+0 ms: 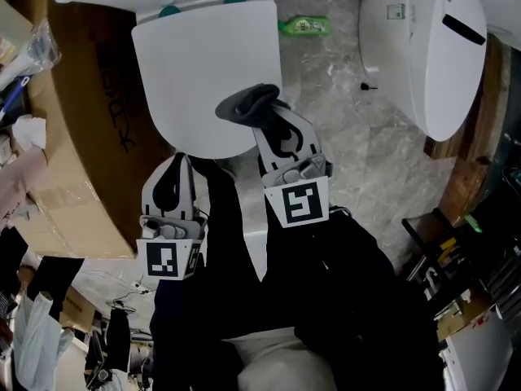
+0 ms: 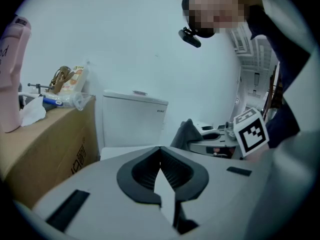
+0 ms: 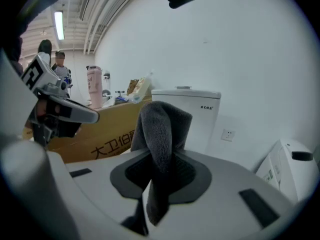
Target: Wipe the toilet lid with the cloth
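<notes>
The white toilet lid [image 1: 199, 72] lies closed at the top middle of the head view, with the tank [image 2: 134, 120] behind it. My right gripper [image 1: 273, 122] is shut on a dark grey cloth [image 1: 251, 104], which bunches over the lid's front right edge. Whether the cloth touches the lid I cannot tell. In the right gripper view the cloth [image 3: 162, 131] stands up between the jaws and hangs down behind them. My left gripper [image 1: 174, 161] is just in front of the lid's front edge. Its jaws meet at the tip [image 2: 160, 151] with nothing between them.
A big cardboard box [image 1: 77, 137] with clutter on top stands close to the toilet's left side. A second white toilet [image 1: 431, 47] stands at the right. A green bottle [image 1: 305, 27] lies on the stone floor between them. Racks and loose things crowd the lower right.
</notes>
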Motion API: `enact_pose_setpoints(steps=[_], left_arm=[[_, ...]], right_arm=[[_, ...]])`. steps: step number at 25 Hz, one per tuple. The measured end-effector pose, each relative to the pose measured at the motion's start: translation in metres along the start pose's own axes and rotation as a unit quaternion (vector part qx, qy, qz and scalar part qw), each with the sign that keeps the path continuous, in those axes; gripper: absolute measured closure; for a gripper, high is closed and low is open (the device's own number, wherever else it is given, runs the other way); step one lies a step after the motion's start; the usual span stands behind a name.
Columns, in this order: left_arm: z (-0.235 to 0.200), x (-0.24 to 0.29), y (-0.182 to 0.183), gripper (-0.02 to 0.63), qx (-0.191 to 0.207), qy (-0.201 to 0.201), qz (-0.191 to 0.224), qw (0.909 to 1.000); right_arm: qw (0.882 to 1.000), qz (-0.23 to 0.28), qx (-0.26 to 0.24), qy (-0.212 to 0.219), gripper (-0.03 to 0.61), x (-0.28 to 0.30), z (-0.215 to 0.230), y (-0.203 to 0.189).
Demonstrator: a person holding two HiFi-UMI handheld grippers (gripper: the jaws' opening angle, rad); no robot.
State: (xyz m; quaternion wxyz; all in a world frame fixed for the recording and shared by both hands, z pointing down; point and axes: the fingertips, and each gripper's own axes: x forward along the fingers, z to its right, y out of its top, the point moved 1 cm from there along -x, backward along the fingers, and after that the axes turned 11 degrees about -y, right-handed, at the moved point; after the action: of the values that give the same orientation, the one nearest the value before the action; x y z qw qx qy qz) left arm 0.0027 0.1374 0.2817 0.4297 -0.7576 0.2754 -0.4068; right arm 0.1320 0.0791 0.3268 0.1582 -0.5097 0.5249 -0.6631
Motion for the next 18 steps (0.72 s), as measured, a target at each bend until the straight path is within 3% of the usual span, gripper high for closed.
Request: enact_pose_setpoints(steps=[2, 5, 7, 9, 12, 15, 18], left_arm=[[-0.002, 0.001, -0.005, 0.601, -0.006, 0.005, -0.004, 1.0000], [-0.005, 0.003, -0.007, 0.601, -0.014, 0.007, -0.005, 0.9999], [-0.006, 0.006, -0.003, 0.601, -0.021, 0.005, 0.002, 0.9998], [-0.006, 0.011, 0.003, 0.601, -0.028, 0.002, 0.010, 0.9996], [-0.009, 0.014, 0.007, 0.601, -0.032, 0.003, 0.012, 0.9994], [-0.015, 0.016, 0.010, 0.601, -0.041, 0.010, 0.017, 0.9990], [-0.023, 0.017, 0.011, 0.601, -0.053, 0.026, 0.020, 0.9980]], right_arm=[[0.999, -0.002, -0.034, 0.005, 0.505, 0.019, 0.010, 0.000], [0.987, 0.010, -0.162, 0.020, 0.505, 0.049, 0.018, 0.005], [0.961, 0.026, -0.274, 0.036, 0.505, 0.068, 0.018, 0.004], [0.925, 0.028, -0.374, 0.060, 0.505, 0.087, 0.016, -0.004], [0.880, 0.007, -0.467, 0.087, 0.505, 0.120, 0.024, -0.021], [0.851, -0.023, -0.515, 0.096, 0.505, 0.155, 0.041, -0.033], [0.835, -0.052, -0.540, 0.094, 0.505, 0.189, 0.055, -0.037]])
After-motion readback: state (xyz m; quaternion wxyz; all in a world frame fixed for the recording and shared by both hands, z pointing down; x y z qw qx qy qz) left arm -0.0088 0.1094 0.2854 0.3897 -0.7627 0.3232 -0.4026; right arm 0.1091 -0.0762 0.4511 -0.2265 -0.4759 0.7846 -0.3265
